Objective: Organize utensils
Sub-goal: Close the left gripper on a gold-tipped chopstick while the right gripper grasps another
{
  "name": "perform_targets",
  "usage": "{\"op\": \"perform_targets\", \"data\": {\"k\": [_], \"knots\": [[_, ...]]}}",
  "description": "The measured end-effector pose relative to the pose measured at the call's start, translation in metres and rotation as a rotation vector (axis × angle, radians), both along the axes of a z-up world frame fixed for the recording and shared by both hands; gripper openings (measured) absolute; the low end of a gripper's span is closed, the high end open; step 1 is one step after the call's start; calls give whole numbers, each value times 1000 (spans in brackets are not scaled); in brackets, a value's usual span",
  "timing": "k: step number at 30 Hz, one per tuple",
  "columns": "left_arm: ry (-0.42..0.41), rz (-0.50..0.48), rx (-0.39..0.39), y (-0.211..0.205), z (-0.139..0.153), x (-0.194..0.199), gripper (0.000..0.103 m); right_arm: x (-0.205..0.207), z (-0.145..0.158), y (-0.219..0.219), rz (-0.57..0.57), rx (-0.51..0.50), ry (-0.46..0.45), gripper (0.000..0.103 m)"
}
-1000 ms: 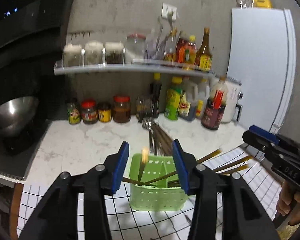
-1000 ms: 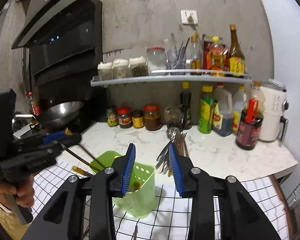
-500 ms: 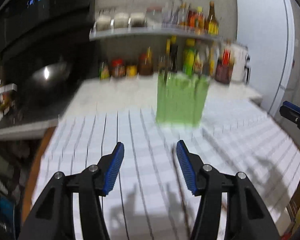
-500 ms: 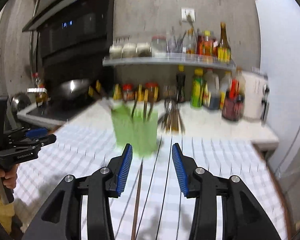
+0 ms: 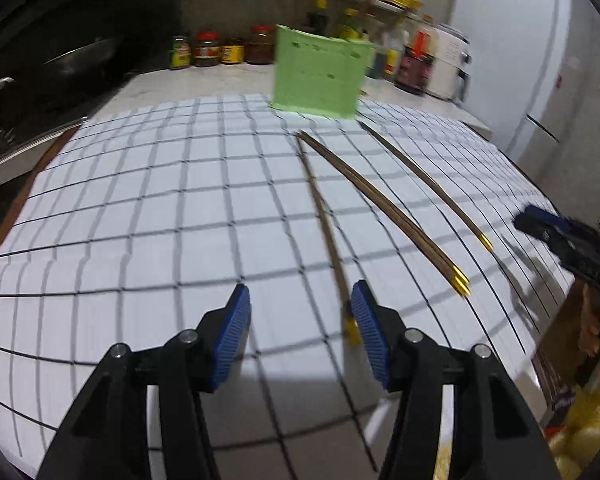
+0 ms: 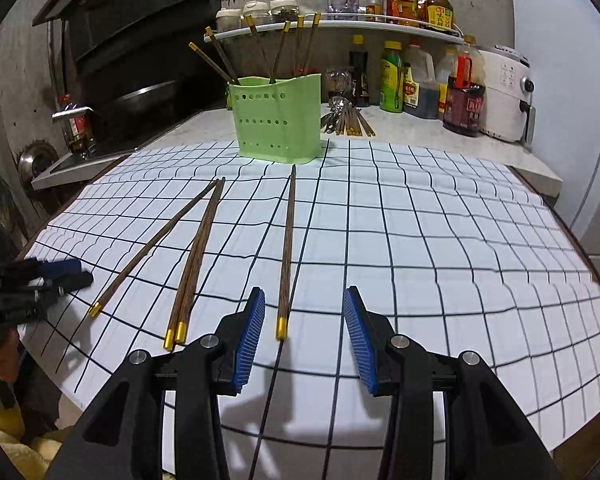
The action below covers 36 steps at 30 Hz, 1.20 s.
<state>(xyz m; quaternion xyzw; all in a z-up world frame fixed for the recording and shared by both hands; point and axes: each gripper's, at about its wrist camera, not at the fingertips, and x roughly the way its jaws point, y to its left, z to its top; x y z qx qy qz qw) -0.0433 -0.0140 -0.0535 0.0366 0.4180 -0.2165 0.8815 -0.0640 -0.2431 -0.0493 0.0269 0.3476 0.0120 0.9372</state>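
**Four chopsticks on the cloth, six in the holder**

Your checked cloth (image 6: 420, 240) covers the table. At its far edge stands the pale green perforated holder (image 6: 278, 118), with six gold-capped dark wooden chopsticks (image 6: 278, 54) leaning out of it. Four more chopsticks lie loose on the cloth: one alone (image 6: 286, 256), a touching pair (image 6: 196, 258), another alone (image 6: 152, 246). Your right gripper (image 6: 304, 334) is wide open and empty, just before the lone stick's gold tip. Your left gripper (image 5: 300, 334) gapes empty too.

Wood-grained chopsticks (image 6: 286, 248) with shiny gold tips; matt green plastic holder (image 6: 278, 118).
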Motion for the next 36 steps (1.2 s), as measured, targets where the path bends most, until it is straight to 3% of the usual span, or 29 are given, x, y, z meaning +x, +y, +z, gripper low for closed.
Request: {"op": "perform_targets", "data": {"k": [4,9,12,16,22,24,25,36], "knots": [[1,-35,30,-16,-8,-7,39,4,-8,3,12,0,13,42],[-35,-41,71,-30,-10,-7,37,8,-17,4,18,-6,20,41],[-59,-29,109,-36,-11,-2,33,12,-23,6,31,-12,36,36],[-66,-14,119,-35,-11,8,23,21,-27,14,58,-52,41,23],[-54,-28,66,-32,-12,16,18,39,-35,23,74,-84,61,20],[-73,-31,76,-35,-13,16,15,41,-35,21,68,-68,66,8],[-83,-27,87,-36,-13,16,8,41,-35,21,63,-67,66,8],[-69,75,109,-4,-10,31,7,14,-33,3,0,-70,95,7]]}}
